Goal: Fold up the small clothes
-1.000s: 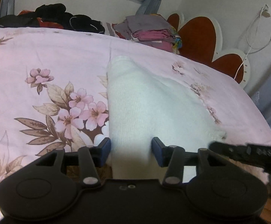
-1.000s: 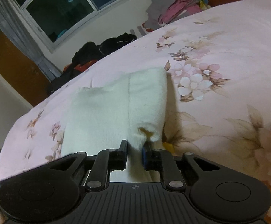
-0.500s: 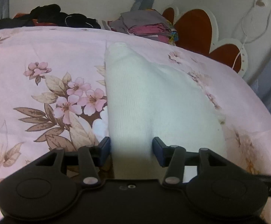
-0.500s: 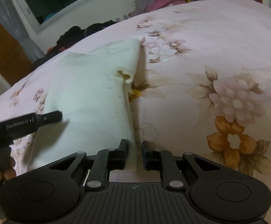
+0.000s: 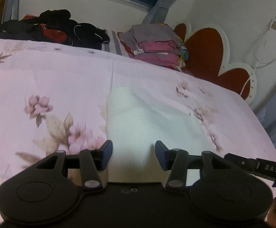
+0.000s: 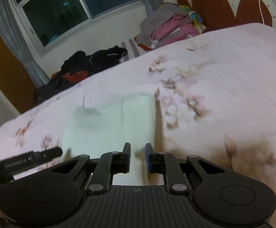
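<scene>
Evidently mid-fold, the white knit garment (image 5: 147, 125) lay flat on the floral bed (image 5: 52, 79) — left gripper (image 5: 133, 156) spread wide, right gripper (image 6: 137, 157) narrowly parted, neither pinching — so regripping an edge seemed next.

Left wrist view rides low and close over the bed (image 5: 42, 79), looking along its fingers toward the window wall, headboard (image 5: 204, 47) off to the right. Right wrist view sits just as near, angled leftward across the same quilt. Both share the white garment (image 5: 138, 125) (image 6: 103, 129), the folded stack (image 5: 157, 45) (image 6: 172, 26) and the dark clothes pile (image 5: 58, 26) (image 6: 92, 60).
</scene>
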